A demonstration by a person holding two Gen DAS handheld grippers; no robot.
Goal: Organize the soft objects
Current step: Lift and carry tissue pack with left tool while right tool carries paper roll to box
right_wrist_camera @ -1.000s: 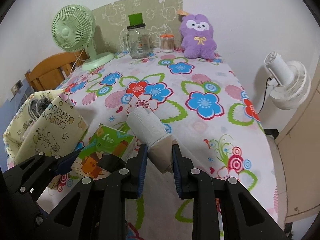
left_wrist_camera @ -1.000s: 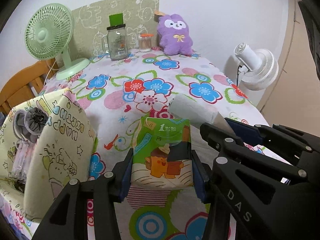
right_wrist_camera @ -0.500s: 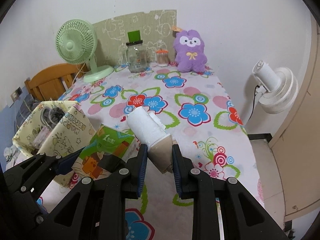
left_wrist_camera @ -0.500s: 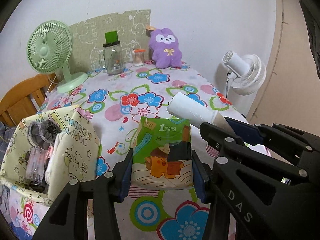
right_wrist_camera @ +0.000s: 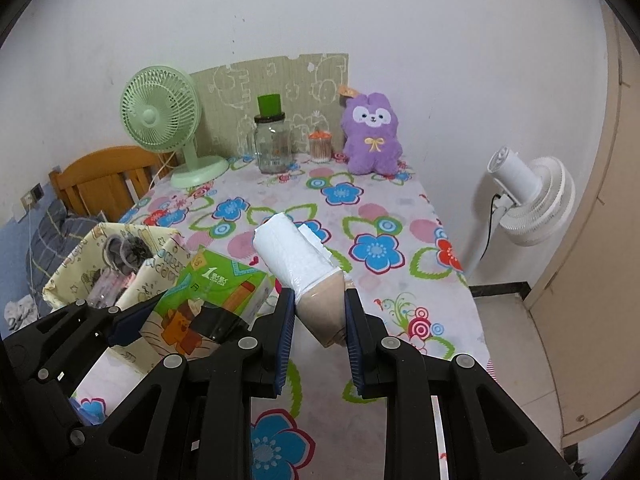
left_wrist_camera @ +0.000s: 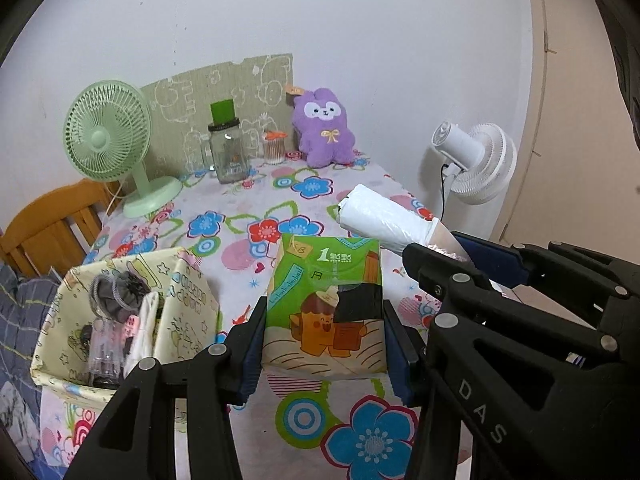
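The left gripper (left_wrist_camera: 324,344) is clamping a green tissue pack (left_wrist_camera: 325,300) across its width, both blue pads pressed against the pack's sides, and is carrying it in the air above the flowered tablecloth (left_wrist_camera: 372,440). Just beside it, the right gripper (right_wrist_camera: 318,318) is pinching the tan wrapped end of a white plastic-bag roll (right_wrist_camera: 296,256), whose white body is sticking out forward and upward past the fingertips. Both items are hanging clear of the table.

To the left, the yellow patterned storage basket (left_wrist_camera: 192,292) is sitting at the table's edge, already holding a grey scrunchie and some clear packets, and it is looking like the likely destination. Doing this well is probably a matter of bringing the tissue pack over the free compartment nearest the gripper, keeping it level, and lowering it before opening the jaws, since the soft pack is bulging slightly under the squeeze and could tip if dropped from height. The roll, gripped only at its end, is liable to droop or slip, so it is better moved slowly and one item at a time, the two grippers being so close together.

Farther back, a green desk fan (left_wrist_camera: 108,132), a glass jar (left_wrist_camera: 227,152) and a purple plush toy (left_wrist_camera: 324,128) are standing against the wall
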